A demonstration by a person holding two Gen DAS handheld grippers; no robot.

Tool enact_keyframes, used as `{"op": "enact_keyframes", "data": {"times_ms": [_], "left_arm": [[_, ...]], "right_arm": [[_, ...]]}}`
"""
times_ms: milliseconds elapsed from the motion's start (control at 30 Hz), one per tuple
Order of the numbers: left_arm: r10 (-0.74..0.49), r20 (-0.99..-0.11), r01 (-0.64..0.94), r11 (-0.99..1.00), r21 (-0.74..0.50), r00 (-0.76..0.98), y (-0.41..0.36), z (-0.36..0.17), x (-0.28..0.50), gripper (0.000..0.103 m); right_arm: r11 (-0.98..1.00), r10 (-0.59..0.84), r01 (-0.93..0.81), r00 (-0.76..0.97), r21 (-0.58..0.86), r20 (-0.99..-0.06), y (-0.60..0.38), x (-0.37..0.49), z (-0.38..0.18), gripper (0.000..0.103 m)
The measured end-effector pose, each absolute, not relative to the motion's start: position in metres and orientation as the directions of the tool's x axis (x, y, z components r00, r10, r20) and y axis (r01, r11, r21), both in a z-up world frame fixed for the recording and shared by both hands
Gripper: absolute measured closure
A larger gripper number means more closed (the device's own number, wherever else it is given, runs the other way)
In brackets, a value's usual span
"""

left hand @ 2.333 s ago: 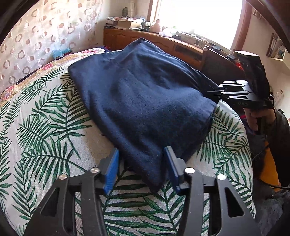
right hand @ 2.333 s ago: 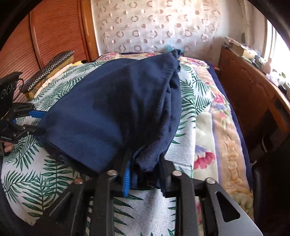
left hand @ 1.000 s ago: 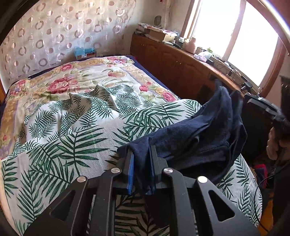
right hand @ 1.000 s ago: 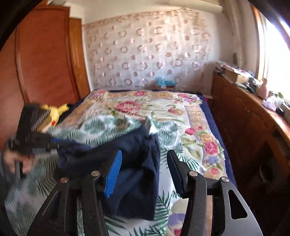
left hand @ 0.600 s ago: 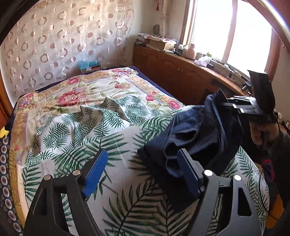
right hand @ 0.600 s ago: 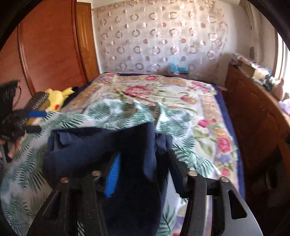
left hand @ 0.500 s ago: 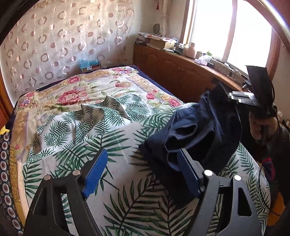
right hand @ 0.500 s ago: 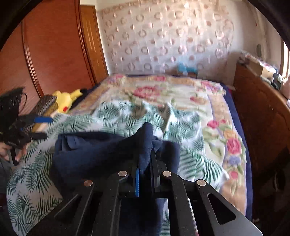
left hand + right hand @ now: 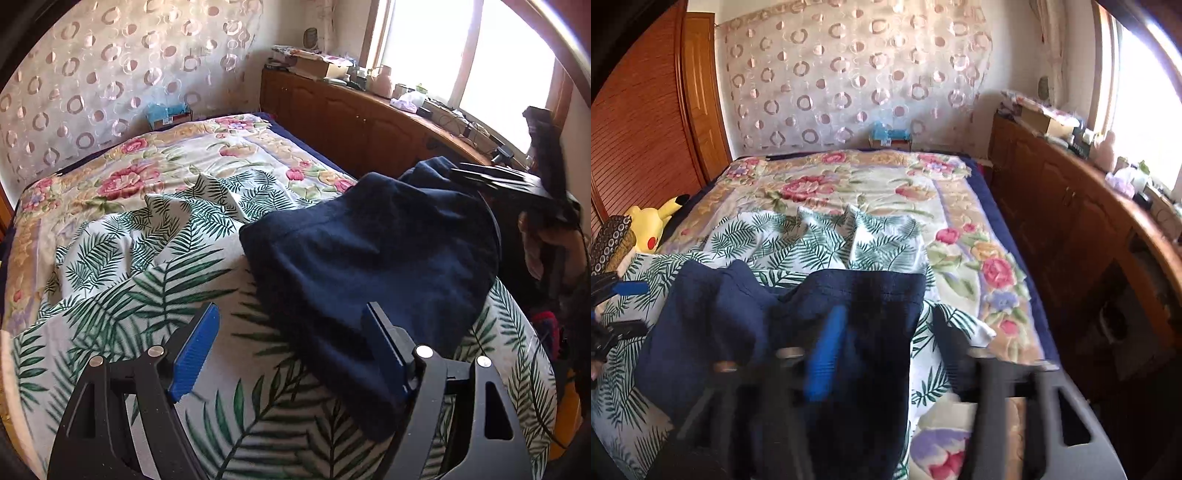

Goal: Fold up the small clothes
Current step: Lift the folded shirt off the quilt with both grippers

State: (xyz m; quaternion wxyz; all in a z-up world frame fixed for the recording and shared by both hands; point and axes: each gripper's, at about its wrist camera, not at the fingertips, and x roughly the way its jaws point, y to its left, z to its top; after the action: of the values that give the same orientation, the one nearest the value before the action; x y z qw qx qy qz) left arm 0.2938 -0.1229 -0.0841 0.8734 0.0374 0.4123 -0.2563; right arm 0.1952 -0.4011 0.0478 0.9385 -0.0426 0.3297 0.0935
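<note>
Two grippers: both in shot, both with fingers spread apart, nothing clamped
garment [image 9: 369,258]: navy, soft fleecy knit, bunched into a rounded heap with a thick folded edge on its far side; lies on the near part of the bed, on the leaf-print sheet
garment, right view [image 9: 798,325]: two humps at left, flat straight top edge at right; fabric drapes over and in front of the fingers
left gripper [image 9: 291,350]: black frame, ribbed blue pad on left finger [image 9: 194,354]; right finger tip sits on the garment's near edge, left finger over bare sheet; low, angled down at the bed
right gripper [image 9: 882,354]: motion-blurred; blue pad against the cloth, other finger out over the sheet to the right
right gripper, seen from left view [image 9: 509,184]: held level at the garment's far right side, hand [image 9: 535,243] on the handle below
sheet [image 9: 122,280]: white woven cotton, green palm fronds, rumpled ridges
blanket [image 9: 886,192]: plush, pink floral, navy border
plush toy [image 9: 652,221]: yellow, by the wooden wardrobe
</note>
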Motion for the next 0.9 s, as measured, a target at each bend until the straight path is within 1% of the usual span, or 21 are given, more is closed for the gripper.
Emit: {"op": "enact_keyframes", "data": {"times_ms": [33, 100, 200, 267, 333, 400, 467, 567, 600, 633, 667, 733, 767, 800, 833, 900], "left_arm": [[-0.415, -0.741, 0.474, 0.868, -0.149, 0.527, -0.124, -0.086, 0.296, 0.023], [-0.416, -0.750, 0.464, 0.870, -0.165, 0.514, -0.126, -0.092, 0.305, 0.023], [-0.424, -0.755, 0.452, 0.872, -0.191, 0.500, -0.126, -0.100, 0.313, 0.023], [-0.426, -0.756, 0.445, 0.873, -0.198, 0.498, -0.125, -0.105, 0.317, 0.023], [-0.429, -0.756, 0.445, 0.872, -0.205, 0.494, -0.126, -0.108, 0.317, 0.028], [-0.445, -0.754, 0.452, 0.864, -0.221, 0.483, -0.126, -0.109, 0.317, 0.035], [-0.454, -0.747, 0.455, 0.861, -0.228, 0.486, -0.127, -0.110, 0.316, 0.038], [-0.459, -0.742, 0.458, 0.859, -0.230, 0.488, -0.128, -0.110, 0.315, 0.039], [-0.466, -0.740, 0.463, 0.854, -0.235, 0.484, -0.128, -0.110, 0.315, 0.044], [-0.479, -0.736, 0.470, 0.847, -0.247, 0.478, -0.128, -0.110, 0.314, 0.048], [-0.497, -0.732, 0.474, 0.839, -0.268, 0.466, -0.128, -0.110, 0.315, 0.055], [-0.498, -0.733, 0.463, 0.841, -0.278, 0.464, -0.127, -0.110, 0.316, 0.062], [-0.498, -0.733, 0.461, 0.842, -0.281, 0.463, -0.127, -0.109, 0.315, 0.071], [-0.504, -0.732, 0.461, 0.839, -0.289, 0.459, -0.126, -0.108, 0.315, 0.084], [-0.523, -0.727, 0.468, 0.828, -0.309, 0.445, -0.125, -0.106, 0.315, 0.087], [-0.524, -0.712, 0.476, 0.828, -0.297, 0.467, -0.123, -0.098, 0.310, 0.090]], "right_arm": [[0.977, 0.159, -0.213, 0.767, -0.013, -0.621, -0.397, 0.193, 0.042, 0.032], [0.973, 0.182, -0.230, 0.757, 0.004, -0.628, -0.395, 0.193, 0.034, 0.029], [0.967, 0.204, -0.254, 0.737, 0.016, -0.644, -0.396, 0.189, 0.022, 0.027], [0.966, 0.196, -0.259, 0.711, 0.008, -0.676, -0.395, 0.196, 0.011, 0.027], [0.964, 0.206, -0.266, 0.666, 0.030, -0.717, -0.399, 0.206, -0.002, 0.027], [0.959, 0.245, -0.270, 0.645, 0.084, -0.723, -0.403, 0.214, -0.006, 0.027], [0.951, 0.279, -0.283, 0.620, 0.123, -0.733, -0.407, 0.218, -0.010, 0.027], [0.932, 0.339, -0.311, 0.576, 0.184, -0.744, -0.414, 0.225, -0.016, 0.027], [0.929, 0.351, -0.315, 0.574, 0.196, -0.740, -0.416, 0.227, -0.016, 0.029], [0.922, 0.366, -0.327, 0.567, 0.207, -0.738, -0.418, 0.228, -0.017, 0.034], [0.915, 0.385, -0.337, 0.560, 0.222, -0.733, -0.420, 0.231, -0.016, 0.038], [0.903, 0.412, -0.357, 0.553, 0.241, -0.725, -0.417, 0.234, -0.016, 0.050], [0.898, 0.420, -0.367, 0.550, 0.243, -0.722, -0.416, 0.233, -0.017, 0.055], [0.890, 0.435, -0.380, 0.543, 0.252, -0.718, -0.416, 0.233, -0.017, 0.063], [0.885, 0.443, -0.389, 0.540, 0.255, -0.716, -0.417, 0.234, -0.018, 0.072], [0.874, 0.460, -0.414, 0.539, 0.253, -0.706, -0.418, 0.234, -0.018, 0.079]]}}
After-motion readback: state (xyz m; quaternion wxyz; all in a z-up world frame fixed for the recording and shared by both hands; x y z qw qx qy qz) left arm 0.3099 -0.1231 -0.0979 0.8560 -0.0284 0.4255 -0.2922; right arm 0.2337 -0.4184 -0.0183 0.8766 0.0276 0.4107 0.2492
